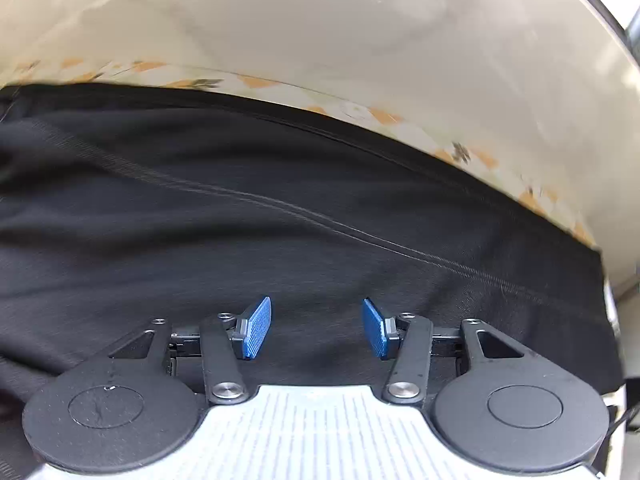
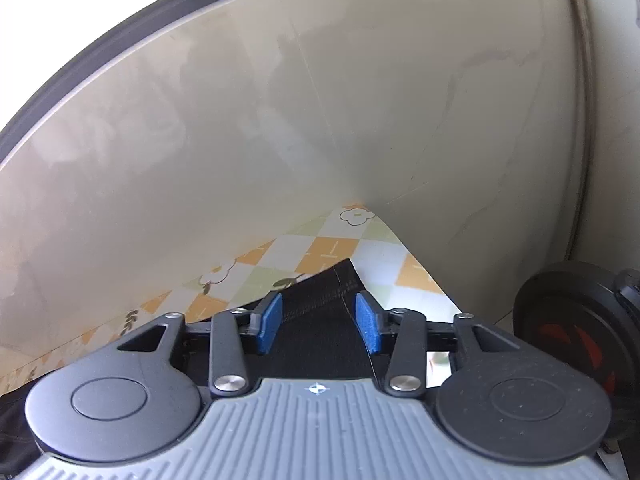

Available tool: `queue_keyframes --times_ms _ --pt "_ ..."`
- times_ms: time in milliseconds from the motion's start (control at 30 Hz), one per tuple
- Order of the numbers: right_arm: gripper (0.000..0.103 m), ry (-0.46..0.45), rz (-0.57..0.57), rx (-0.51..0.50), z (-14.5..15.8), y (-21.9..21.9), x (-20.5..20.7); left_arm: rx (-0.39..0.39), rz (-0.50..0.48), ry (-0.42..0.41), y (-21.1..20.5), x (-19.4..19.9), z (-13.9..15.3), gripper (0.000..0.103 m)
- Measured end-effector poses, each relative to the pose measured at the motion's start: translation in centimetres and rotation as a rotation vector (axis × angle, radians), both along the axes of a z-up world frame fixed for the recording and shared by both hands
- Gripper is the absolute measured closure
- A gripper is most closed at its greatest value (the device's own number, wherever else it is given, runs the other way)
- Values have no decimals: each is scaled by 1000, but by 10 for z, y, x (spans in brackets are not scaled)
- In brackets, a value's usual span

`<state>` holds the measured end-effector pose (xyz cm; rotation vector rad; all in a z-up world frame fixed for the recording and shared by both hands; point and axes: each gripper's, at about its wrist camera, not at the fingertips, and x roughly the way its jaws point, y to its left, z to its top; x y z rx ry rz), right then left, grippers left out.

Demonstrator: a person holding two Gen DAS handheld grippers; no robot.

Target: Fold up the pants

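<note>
Likely home: flower-and-diamond tablecloth (image 2: 320, 248) on table, glossy beige floor tiles (image 2: 200, 120), black wheel (image 2: 568, 320) nearby.

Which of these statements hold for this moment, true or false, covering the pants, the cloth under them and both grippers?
1. The pants are black. True.
2. The left gripper is clamped on a fold of fabric. False: its jaws stand apart above the fabric, with nothing pinched.
3. The pants lie on a checked tablecloth with flower prints. True.
4. The right gripper is fully shut. False: its blue pads stand apart, over a corner of the pants.
5. The tablecloth is plain blue. False: it shows orange, white and pale green diamonds.
</note>
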<state>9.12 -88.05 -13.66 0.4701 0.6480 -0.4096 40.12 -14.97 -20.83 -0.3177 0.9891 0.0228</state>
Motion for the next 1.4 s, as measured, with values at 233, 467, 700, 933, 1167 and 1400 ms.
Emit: queue_keyframes --times_ms 233,467,700,933,1167,1400 --pt "35 5 -69 -18 33 63 -79 -103 83 -43 100 -43 34 51" --pt "17 93 -70 29 24 161 -124 -162 250 -35 221 -117 50 51" --pt "18 213 35 -41 -12 271 -135 -178 365 0 303 -197 43 51" --pt "15 308 151 -178 -38 347 -133 -197 449 34 357 -259 41 52" --pt "13 347 151 -159 -60 358 -137 -240 502 31 377 -287 29 54" --pt "0 328 157 -173 -66 360 -147 -278 587 42 396 -304 18 54"
